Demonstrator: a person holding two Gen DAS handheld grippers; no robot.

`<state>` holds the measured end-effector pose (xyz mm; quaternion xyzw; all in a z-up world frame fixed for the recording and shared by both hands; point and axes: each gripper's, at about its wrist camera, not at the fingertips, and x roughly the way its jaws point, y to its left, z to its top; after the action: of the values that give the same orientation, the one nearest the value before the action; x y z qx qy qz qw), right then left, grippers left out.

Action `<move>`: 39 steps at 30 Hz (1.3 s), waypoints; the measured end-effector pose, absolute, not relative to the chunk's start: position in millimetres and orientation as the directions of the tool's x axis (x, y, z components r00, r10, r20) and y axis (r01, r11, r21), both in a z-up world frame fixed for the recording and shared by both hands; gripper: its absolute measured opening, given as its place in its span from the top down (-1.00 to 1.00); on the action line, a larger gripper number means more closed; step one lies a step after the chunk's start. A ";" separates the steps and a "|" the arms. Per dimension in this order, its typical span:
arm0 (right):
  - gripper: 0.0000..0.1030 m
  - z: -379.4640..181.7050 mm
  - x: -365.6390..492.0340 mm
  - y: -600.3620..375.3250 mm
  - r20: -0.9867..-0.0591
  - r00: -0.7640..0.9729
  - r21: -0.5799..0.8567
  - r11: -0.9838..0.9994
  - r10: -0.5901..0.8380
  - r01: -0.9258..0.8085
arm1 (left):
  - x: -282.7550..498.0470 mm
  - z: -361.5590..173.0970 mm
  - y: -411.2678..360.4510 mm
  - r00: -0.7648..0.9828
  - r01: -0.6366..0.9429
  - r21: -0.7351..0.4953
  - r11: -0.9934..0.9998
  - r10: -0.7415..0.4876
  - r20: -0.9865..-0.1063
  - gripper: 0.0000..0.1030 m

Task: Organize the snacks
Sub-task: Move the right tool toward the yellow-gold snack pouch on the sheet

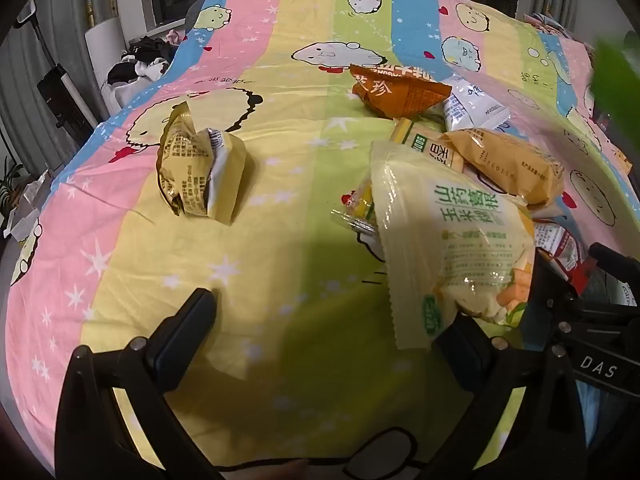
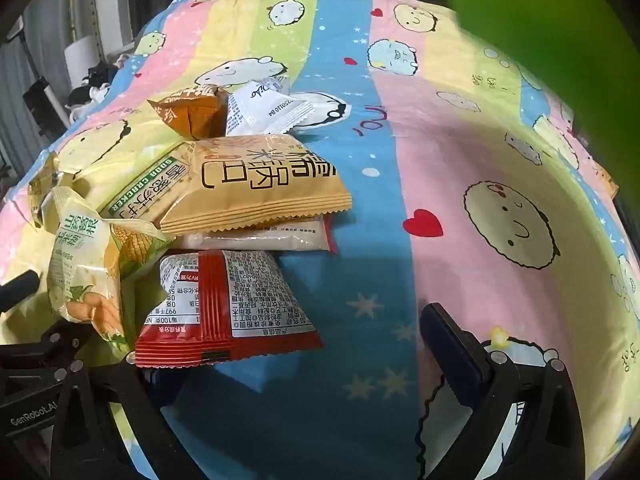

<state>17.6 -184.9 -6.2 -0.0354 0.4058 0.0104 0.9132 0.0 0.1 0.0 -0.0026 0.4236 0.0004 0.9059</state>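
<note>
- The snacks are lying on a bed under a striped cartoon bedsheet (image 1: 280, 168), most of them gathered in one loose pile.
- The left gripper (image 1: 328, 320) is hovering low over the yellow and green stripes with its jaws spread wide apart and nothing between them.
- A pale yellow corn snack bag (image 1: 452, 248) is leaning at the near edge of the pile, its lower corner overlapping the left gripper's right-hand finger (image 1: 464, 340); whether the two are touching cannot be told.
- A crumpled gold packet (image 1: 196, 168) is sitting alone on the sheet, well apart from the pile and ahead of the left gripper's left-hand finger (image 1: 192, 320).
- An orange pyramid-shaped packet (image 1: 396, 92) is resting at the far end of the pile, with a white sachet (image 1: 472, 108) just beside it.
- The right gripper (image 2: 296, 364) is also standing open and gripping nothing, its right-hand finger (image 2: 452, 344) over the blue stripe.
- A red and white packet (image 2: 228, 308) is lying label-side up at the near end of the pile, its lower edge covering the tip of the right gripper's left-hand finger, so contact there cannot be judged.
- A tan packet with large characters (image 2: 260, 184) is sitting on top of the pile, overlapping a green-edged soda cracker pack (image 2: 148, 192) and a flat pale packet (image 2: 260, 238) beneath it.
- A blurred green shape (image 2: 552, 32) is filling the upper right of the right wrist view; what it is cannot be told.
</note>
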 end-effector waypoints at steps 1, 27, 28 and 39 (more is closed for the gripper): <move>-0.99 -6.2 17.6 -184.9 -0.742 0.670 -0.055 0.997 -0.009 -0.048 | 0.1 0.0 0.2 0.641 -0.003 -0.005 1.000 -0.002 -0.768 -1.00; -0.99 -5.0 17.1 -184.8 -0.742 0.671 -0.056 0.997 -0.009 -0.048 | -9.0 14.3 13.3 0.530 0.034 -0.102 0.994 -0.105 -0.842 -0.96; -0.99 -5.1 17.2 -185.0 -0.742 0.671 -0.056 0.997 -0.009 -0.049 | -13.6 20.1 19.0 0.532 0.031 -0.146 0.989 -0.140 -0.835 -0.95; -0.99 38.6 9.8 -175.1 -0.814 0.576 0.025 0.994 0.082 -0.106 | -14.7 85.7 70.4 0.650 -0.081 -0.163 0.983 -0.072 -0.757 -0.91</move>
<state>9.8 -175.1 38.6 -0.0134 0.4577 0.0529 0.8875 -14.7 70.4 85.7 -0.0913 0.4185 0.0024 0.9036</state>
